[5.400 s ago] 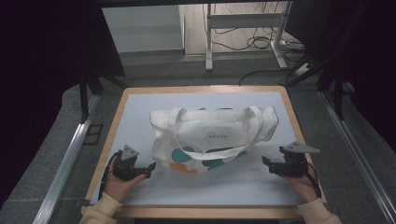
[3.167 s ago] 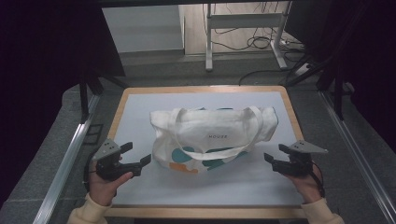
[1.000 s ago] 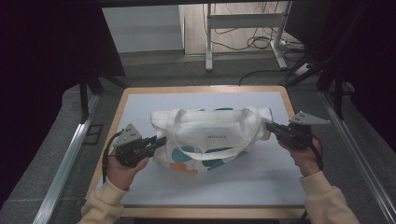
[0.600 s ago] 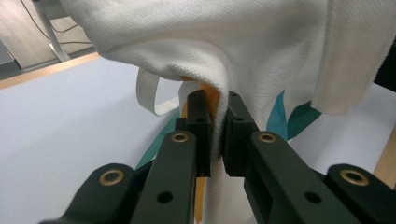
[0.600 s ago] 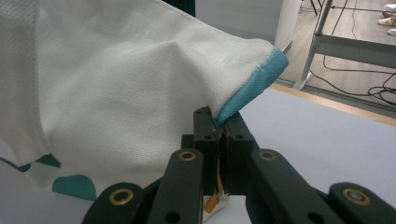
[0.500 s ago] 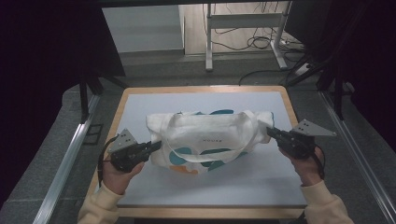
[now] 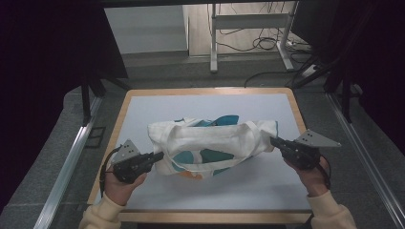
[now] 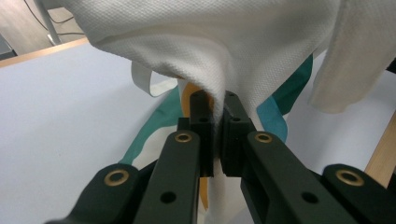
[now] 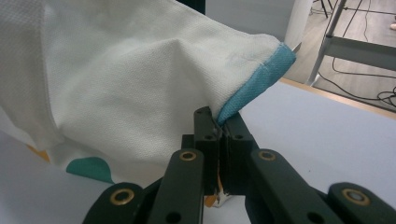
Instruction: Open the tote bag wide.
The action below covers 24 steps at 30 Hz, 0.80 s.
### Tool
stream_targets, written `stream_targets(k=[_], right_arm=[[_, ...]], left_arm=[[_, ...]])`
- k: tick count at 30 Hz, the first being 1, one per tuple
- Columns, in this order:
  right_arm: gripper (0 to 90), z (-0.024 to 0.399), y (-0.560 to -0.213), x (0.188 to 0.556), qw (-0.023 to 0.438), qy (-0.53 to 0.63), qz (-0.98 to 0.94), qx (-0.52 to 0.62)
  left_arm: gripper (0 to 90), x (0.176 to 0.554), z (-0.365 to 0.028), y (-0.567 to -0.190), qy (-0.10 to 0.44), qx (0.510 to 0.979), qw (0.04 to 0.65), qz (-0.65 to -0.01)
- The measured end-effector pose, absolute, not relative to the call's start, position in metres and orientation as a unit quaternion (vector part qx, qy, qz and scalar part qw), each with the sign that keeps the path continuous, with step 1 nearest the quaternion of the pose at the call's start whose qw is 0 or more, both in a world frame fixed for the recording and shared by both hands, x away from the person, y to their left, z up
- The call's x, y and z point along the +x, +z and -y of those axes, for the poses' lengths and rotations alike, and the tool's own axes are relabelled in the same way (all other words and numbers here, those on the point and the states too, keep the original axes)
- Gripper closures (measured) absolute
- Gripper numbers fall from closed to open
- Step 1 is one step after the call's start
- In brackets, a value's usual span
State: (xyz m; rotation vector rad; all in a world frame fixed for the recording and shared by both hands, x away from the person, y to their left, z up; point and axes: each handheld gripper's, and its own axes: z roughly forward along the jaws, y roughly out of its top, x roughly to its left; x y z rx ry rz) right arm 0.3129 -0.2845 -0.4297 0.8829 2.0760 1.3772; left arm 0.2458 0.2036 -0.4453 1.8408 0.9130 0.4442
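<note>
The left tool (image 7: 154, 158) was clamped on the left end of the bag (image 7: 212, 143). In the left gripper view its two black jaws stood nearly together with a fold of white cloth (image 8: 219, 88) pinched between them; they had just been closing onto that cloth. The person's left hand (image 7: 119, 183) held this tool low at the near-left part of the surface (image 7: 205, 102), with a cable looping beside it.

The right tool (image 7: 274, 141) gripped the right end of the bag. In the right gripper view its jaws were pressed together on the fabric just where a blue edge band (image 9: 257, 86) met the white cloth. The right hand (image 7: 313, 174) held it near the right edge of the surface, and the grey three-cornered plate (image 7: 317, 140) sat on top of the tool.

Between the two tools the bag was stretched sideways across the middle of the surface, its ends lifted and its lower part sagging onto the pale sheet. It was white canvas with teal and orange patches, and its handles (image 7: 205, 138) lay along the front. The surface had a wooden rim (image 7: 120, 114). Beyond it lay a grey floor, with the legs of a white frame (image 7: 248, 21) and loose cables (image 7: 267, 45) farther back.
</note>
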Motion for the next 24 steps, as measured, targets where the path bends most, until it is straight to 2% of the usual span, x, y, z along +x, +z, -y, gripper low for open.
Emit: stream_targets(k=[24], right_arm=[[86.3,0.277,-0.448,0.315,0.234,0.478,-0.784,0.319]], left_arm=[[86.9,0.247,-0.202,-0.468,0.172,0.778,0.47,-0.381]])
